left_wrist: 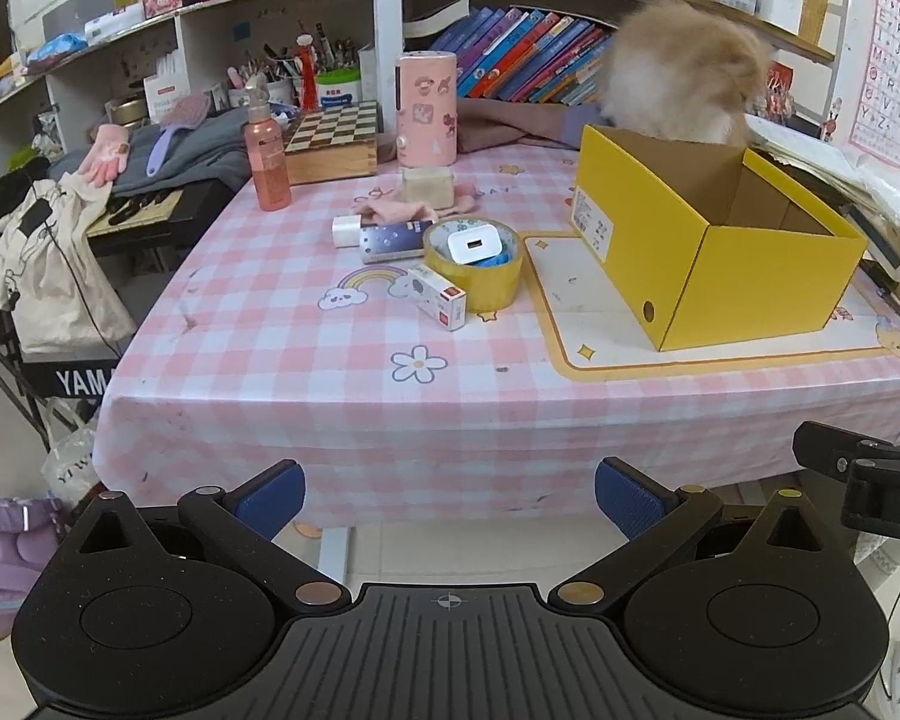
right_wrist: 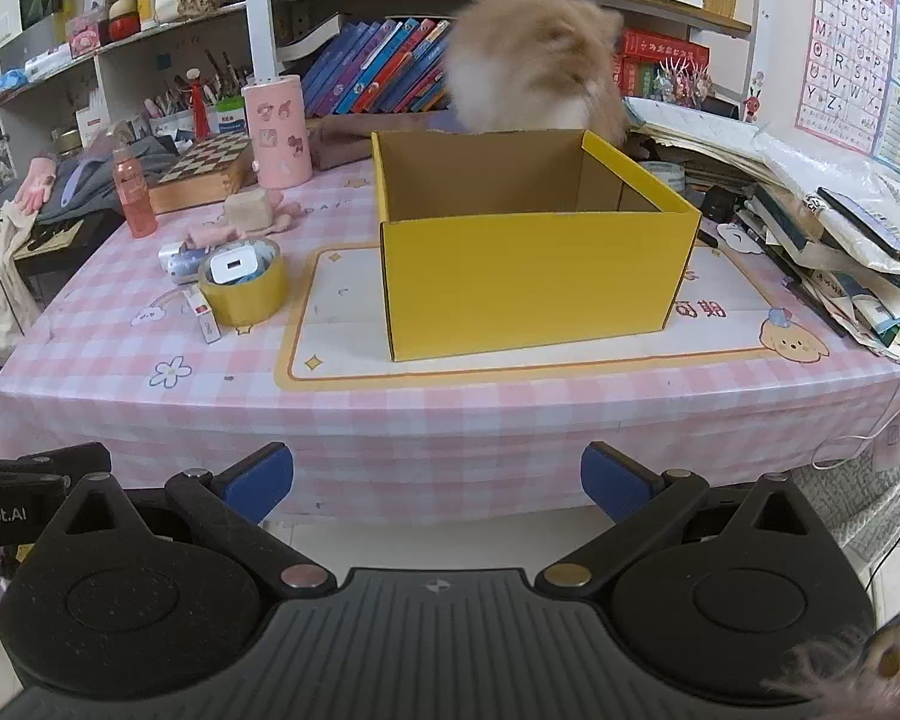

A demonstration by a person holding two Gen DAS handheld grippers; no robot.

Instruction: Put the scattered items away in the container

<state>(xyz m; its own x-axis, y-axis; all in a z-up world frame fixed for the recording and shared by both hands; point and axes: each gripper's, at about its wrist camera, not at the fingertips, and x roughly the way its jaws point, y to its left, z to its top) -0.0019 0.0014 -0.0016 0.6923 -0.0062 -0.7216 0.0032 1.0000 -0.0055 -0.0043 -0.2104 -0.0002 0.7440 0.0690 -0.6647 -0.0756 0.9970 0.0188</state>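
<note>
An open yellow cardboard box (left_wrist: 708, 252) (right_wrist: 534, 276) stands on a white mat on the pink checked table; its inside looks empty. Left of it lies a yellow tape roll (left_wrist: 474, 264) (right_wrist: 243, 288) with a white charger (left_wrist: 477, 245) (right_wrist: 232, 267) resting in it. Around it are a small white carton (left_wrist: 438, 297) (right_wrist: 205, 315), a dark blue tube (left_wrist: 384, 237), a pink cloth (left_wrist: 390, 210) and a beige block (left_wrist: 429, 186) (right_wrist: 247, 210). My left gripper (left_wrist: 450, 495) and right gripper (right_wrist: 438, 480) are both open and empty, held before the table's front edge.
A fluffy tan animal (left_wrist: 684, 66) (right_wrist: 534, 66) moves behind the box. A pink bottle (left_wrist: 267, 156), a chessboard box (left_wrist: 333, 144) and a pink cylinder (left_wrist: 426, 108) stand at the back. A pile of books and papers (right_wrist: 810, 228) crowds the right side.
</note>
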